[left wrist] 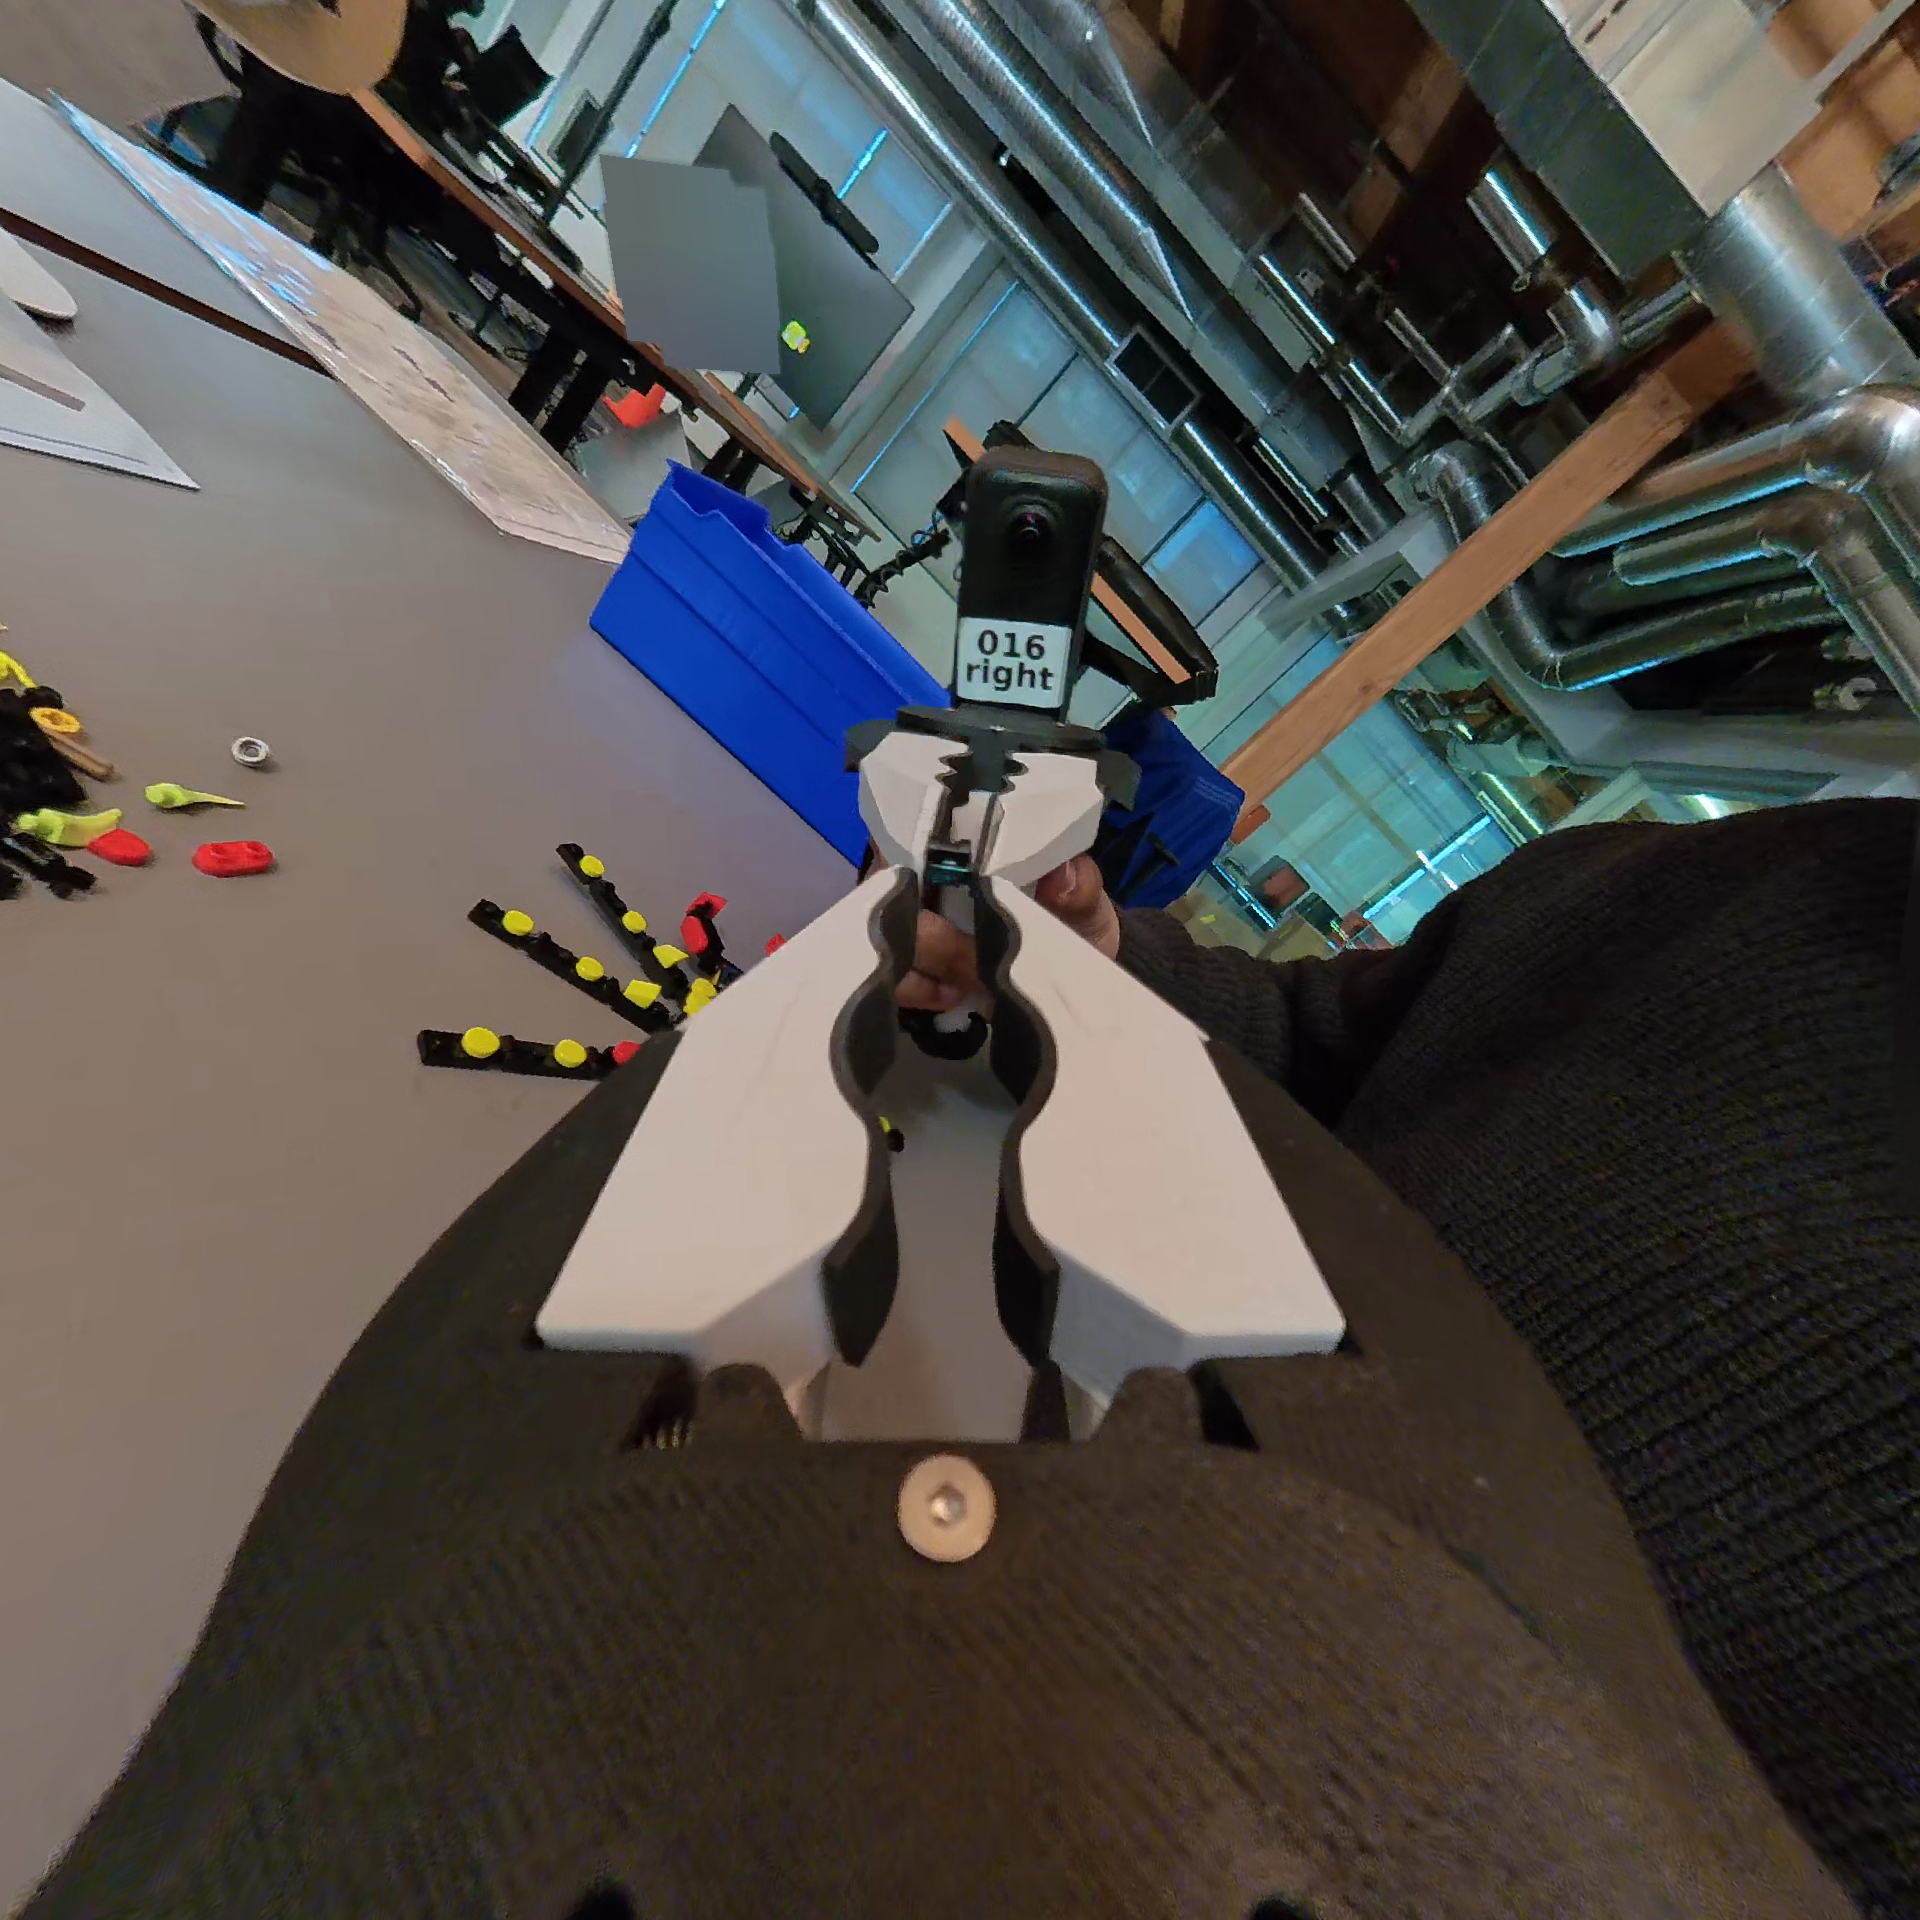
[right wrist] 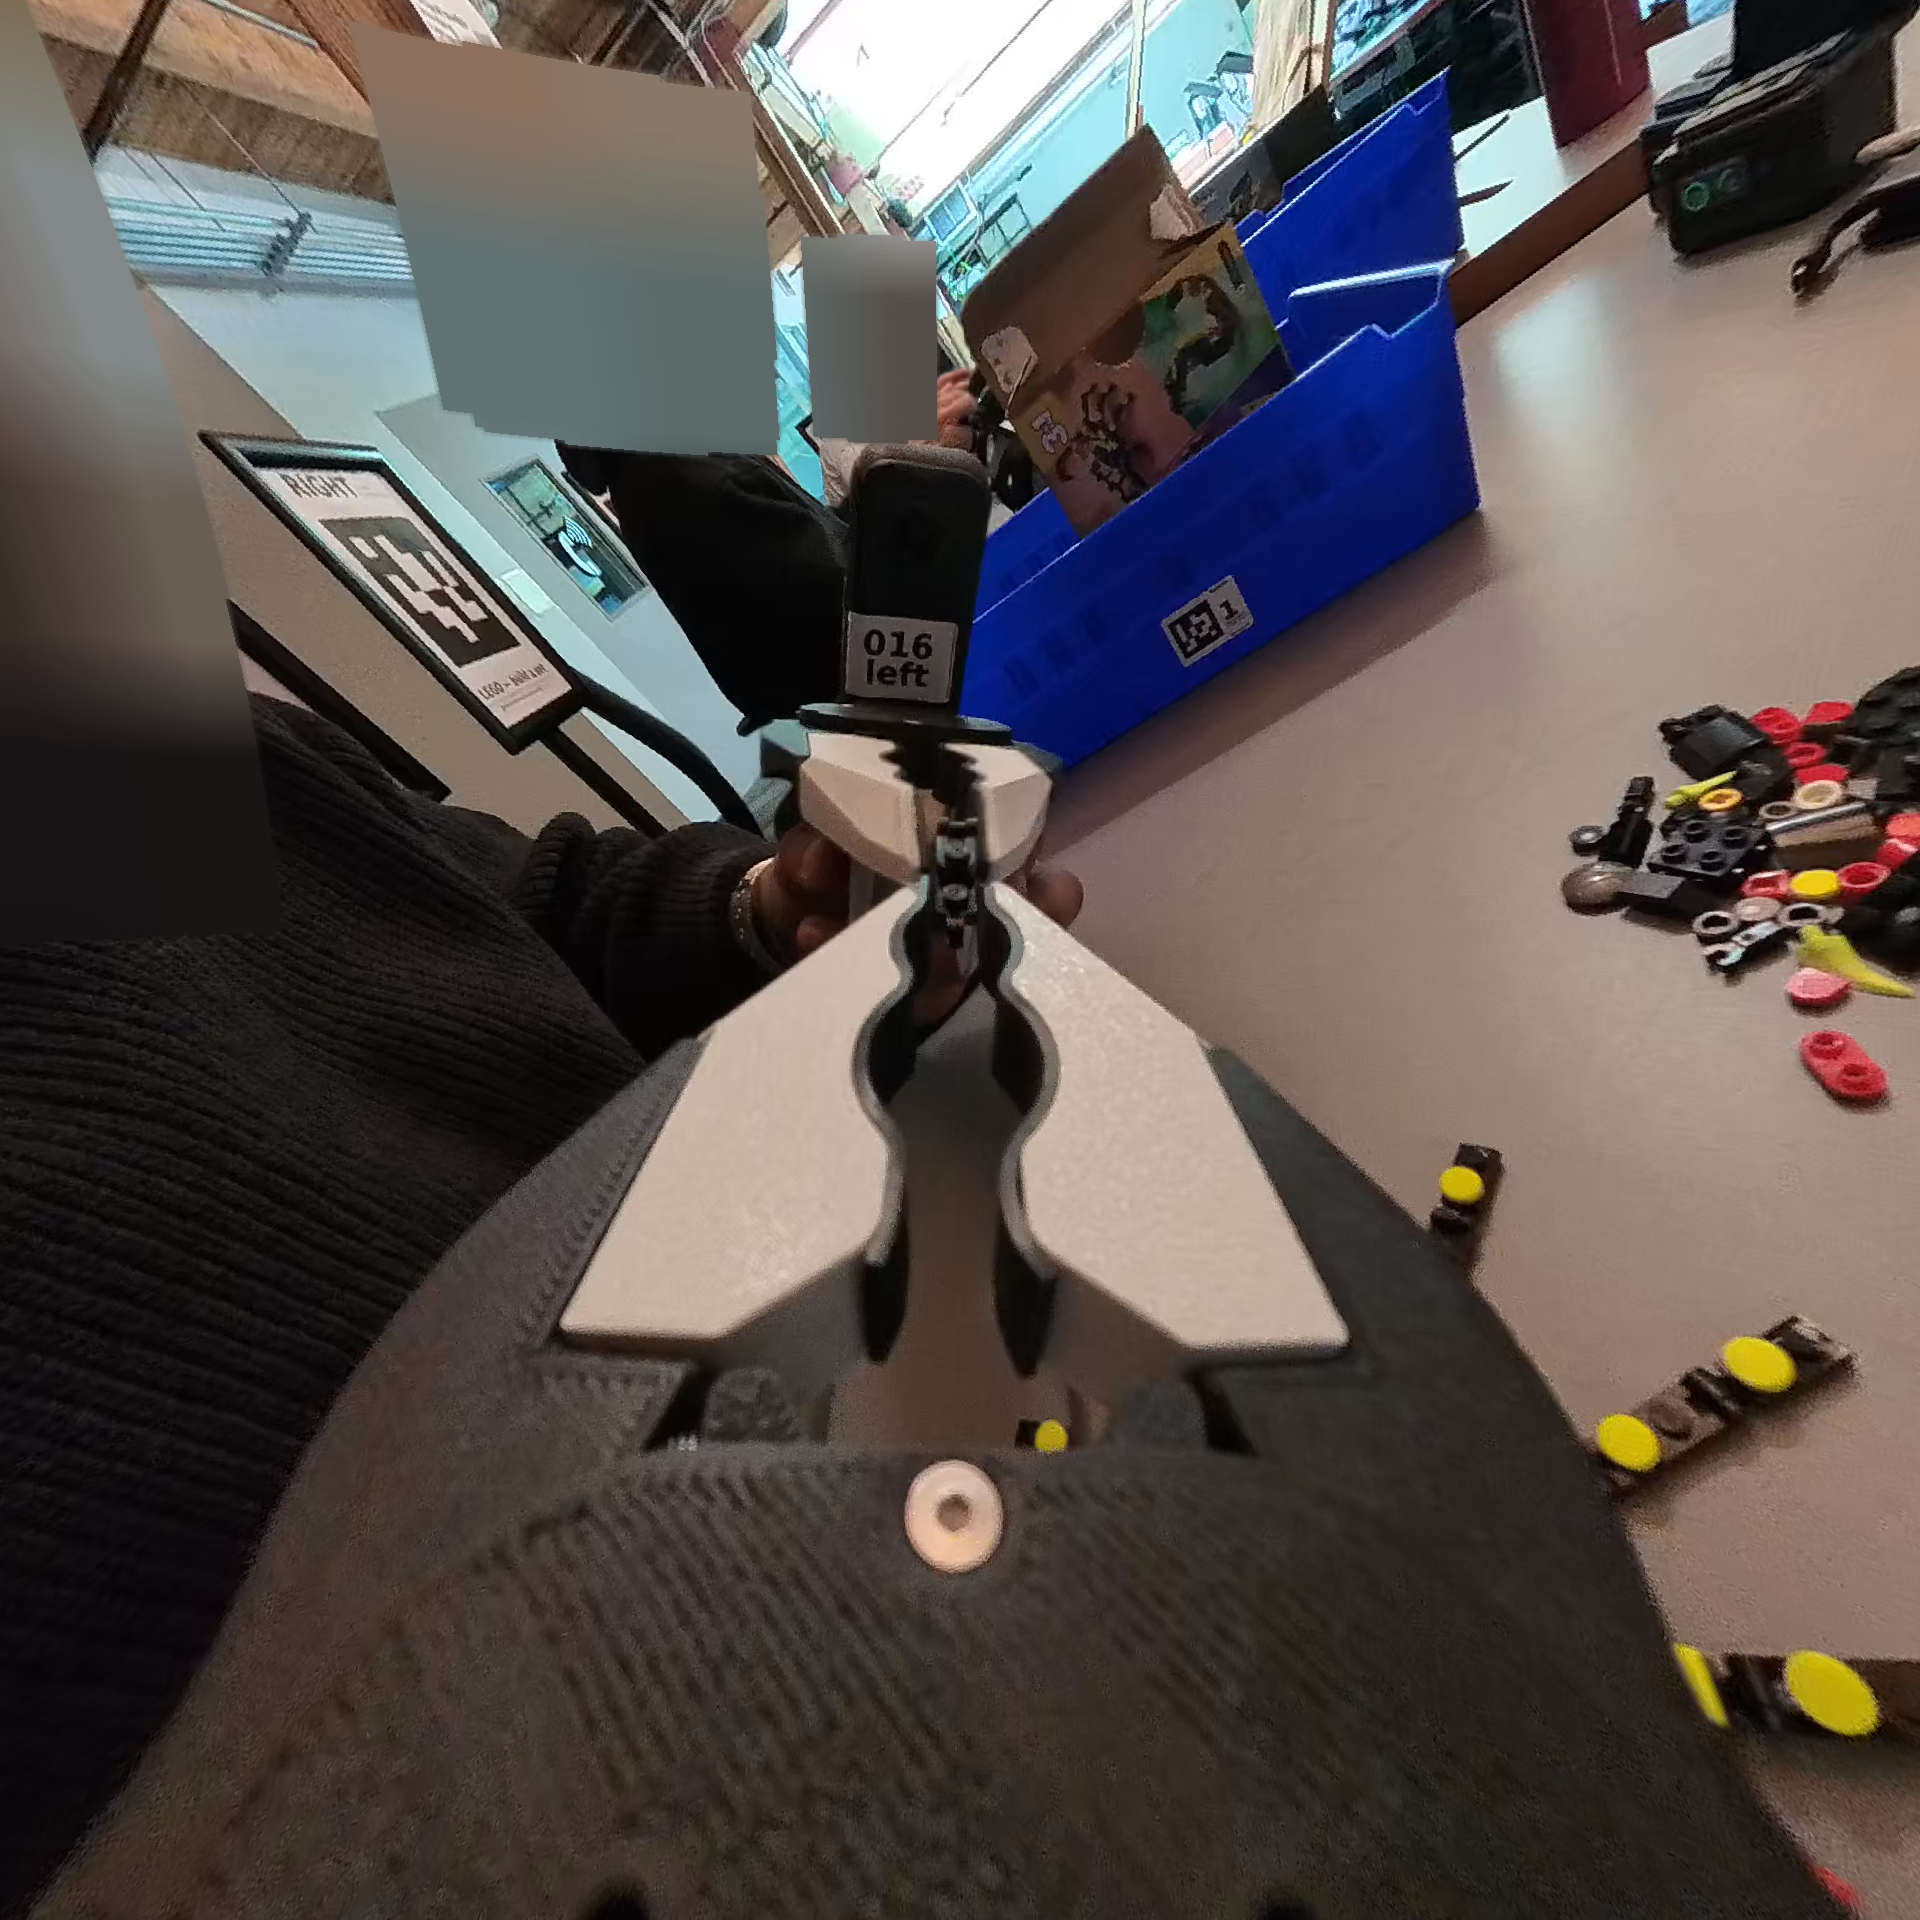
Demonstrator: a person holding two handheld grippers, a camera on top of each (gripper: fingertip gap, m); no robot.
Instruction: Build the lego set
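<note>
My two grippers meet tip to tip above the grey table [left wrist: 312,675]. A small black toy-brick piece [left wrist: 951,868] sits between the tips of my left gripper [left wrist: 950,885], whose jaws stand nearly closed on it. The right gripper [left wrist: 977,821] faces it and pinches the same piece from the far side. In the right wrist view the piece [right wrist: 956,862] lies between the tips of my right gripper [right wrist: 951,906], with the left gripper [right wrist: 930,821] opposite. A hand holds each far gripper.
Black strips with yellow round studs [left wrist: 582,961] lie on the table below the grippers, also in the right wrist view [right wrist: 1725,1397]. Loose red, yellow and black pieces [right wrist: 1787,831] lie in a pile. A blue bin [right wrist: 1247,582] holds a cardboard box [right wrist: 1132,343]. My left and right fingertips are right by each other.
</note>
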